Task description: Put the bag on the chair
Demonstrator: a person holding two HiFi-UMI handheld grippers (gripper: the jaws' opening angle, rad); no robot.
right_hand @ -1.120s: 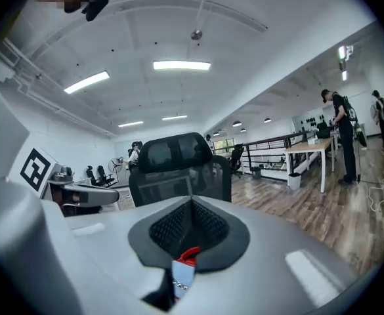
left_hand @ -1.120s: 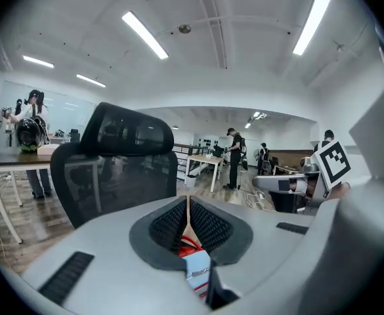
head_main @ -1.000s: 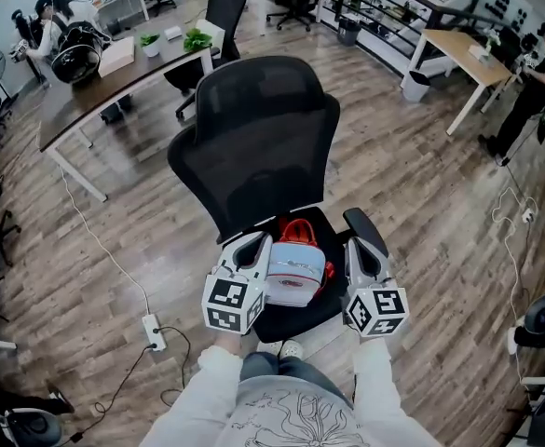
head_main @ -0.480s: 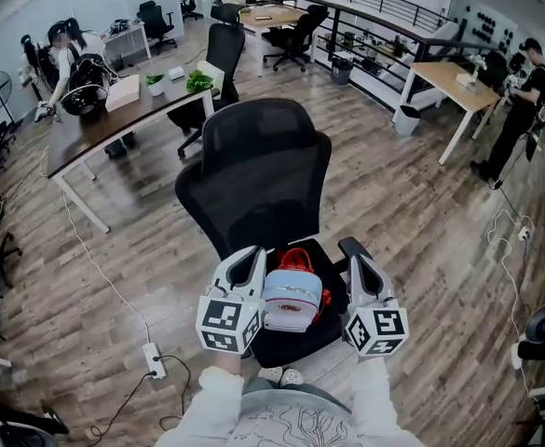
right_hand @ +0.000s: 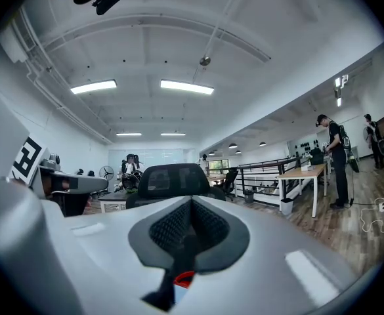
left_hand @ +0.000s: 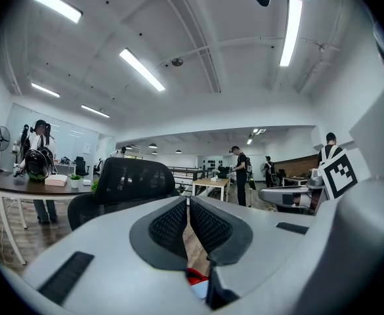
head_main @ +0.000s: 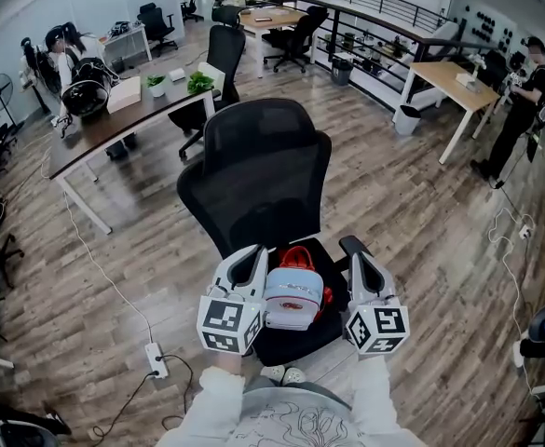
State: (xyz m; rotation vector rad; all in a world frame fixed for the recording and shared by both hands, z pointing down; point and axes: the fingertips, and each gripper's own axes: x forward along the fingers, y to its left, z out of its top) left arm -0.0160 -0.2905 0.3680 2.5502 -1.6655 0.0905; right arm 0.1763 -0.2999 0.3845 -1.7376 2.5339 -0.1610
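The bag (head_main: 293,291) lies on the chair (head_main: 263,156) seat, between the left gripper (head_main: 251,254) and the right gripper (head_main: 359,261). Both have their fingers (left_hand: 172,225) closed on nothing. The gripper views show only a red sliver of the bag.

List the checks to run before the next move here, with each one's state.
1. Bag lies on the chair seat: ok.
2. Bag inside the seat's edges: ok.
3. Left gripper shut, empty: ok.
4. Right gripper shut, empty: ok.
5. Both grippers clear of the bag: cannot tell; they flank it closely.
6. Chair base steady: cannot tell; hidden.
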